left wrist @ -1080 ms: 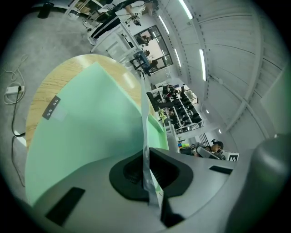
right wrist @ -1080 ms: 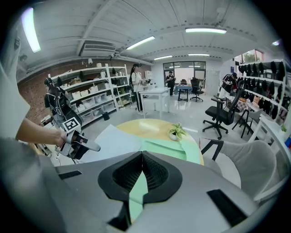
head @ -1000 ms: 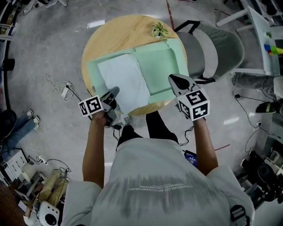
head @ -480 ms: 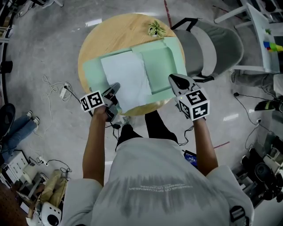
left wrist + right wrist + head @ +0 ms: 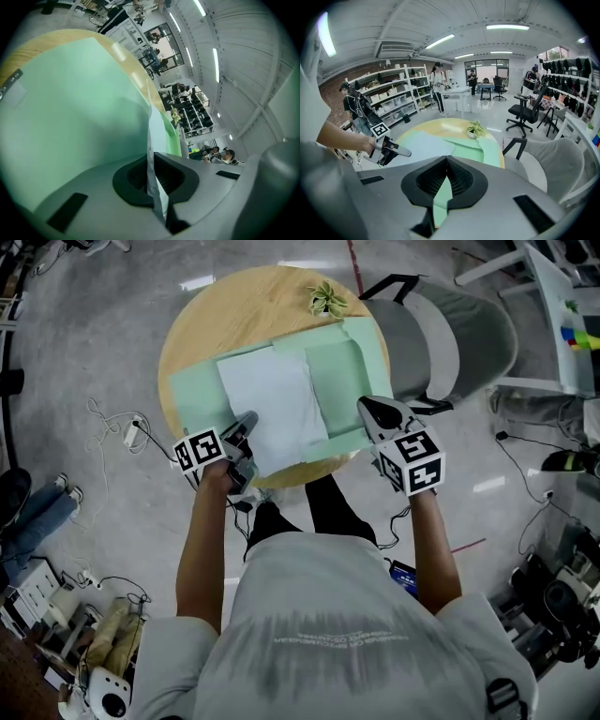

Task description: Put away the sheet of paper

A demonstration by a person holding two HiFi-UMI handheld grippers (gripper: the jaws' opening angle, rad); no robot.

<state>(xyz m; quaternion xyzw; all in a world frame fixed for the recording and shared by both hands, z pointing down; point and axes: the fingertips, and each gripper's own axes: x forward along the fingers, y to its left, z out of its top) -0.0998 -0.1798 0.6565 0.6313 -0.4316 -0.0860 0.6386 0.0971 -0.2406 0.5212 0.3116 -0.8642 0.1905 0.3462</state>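
Head view: the left claw point(image 5: 246, 420) is clenched on the near left corner of the sheet of paper point(image 5: 272, 404). The sheet stretches away from it across the open green folder point(image 5: 342, 381) on the round wooden surface point(image 5: 234, 315). The left gripper view shows the sheet's edge running straight between the jaws.

The right claw point(image 5: 366, 407) is clenched too, tips together over the folder's near right edge, with green showing through the slit behind them. Whether it pinches the folder cannot be told.

Beyond both claws, at the surface's far rim, stands a small potted plant point(image 5: 325, 301), clear of the folder. A grey chair point(image 5: 459, 343) sits just right of the right claw, and cables point(image 5: 122, 427) lie on the floor left of the left claw.
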